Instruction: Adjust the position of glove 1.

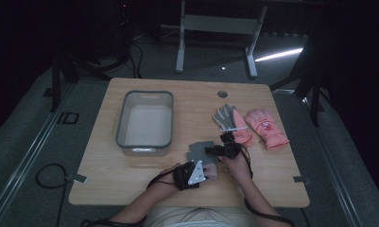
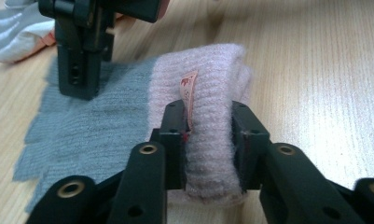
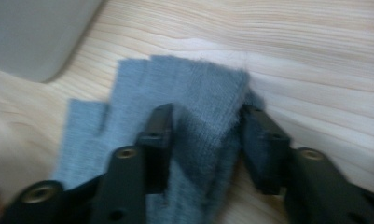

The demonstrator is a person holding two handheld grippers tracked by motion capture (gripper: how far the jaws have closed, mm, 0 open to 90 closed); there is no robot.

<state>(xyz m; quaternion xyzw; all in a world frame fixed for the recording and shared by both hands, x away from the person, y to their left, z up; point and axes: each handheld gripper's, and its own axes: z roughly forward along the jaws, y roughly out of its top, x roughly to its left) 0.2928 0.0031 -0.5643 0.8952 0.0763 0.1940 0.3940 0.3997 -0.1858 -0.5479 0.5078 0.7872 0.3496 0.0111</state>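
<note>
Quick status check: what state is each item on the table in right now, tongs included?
Left tongs: shut on the pink cuff.
Right tongs: astride the grey fingers, grip unclear.
Grey-and-pink knit glove: flat on the table.
Bin: empty.
Grey glove: flat, untouched.
Pink gloves: flat, untouched.

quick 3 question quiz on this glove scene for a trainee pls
1. True or false: the left claw is shut on the pink cuff of the grey glove.
2. What lies between the right claw jaws? A) the glove's grey finger end B) a pink mitten C) the bin's rim
3. How many other gloves lie to the right of the bin?

Key: 1 true. 2 A. 3 three: a grey-and-white glove and two pink gloves.
</note>
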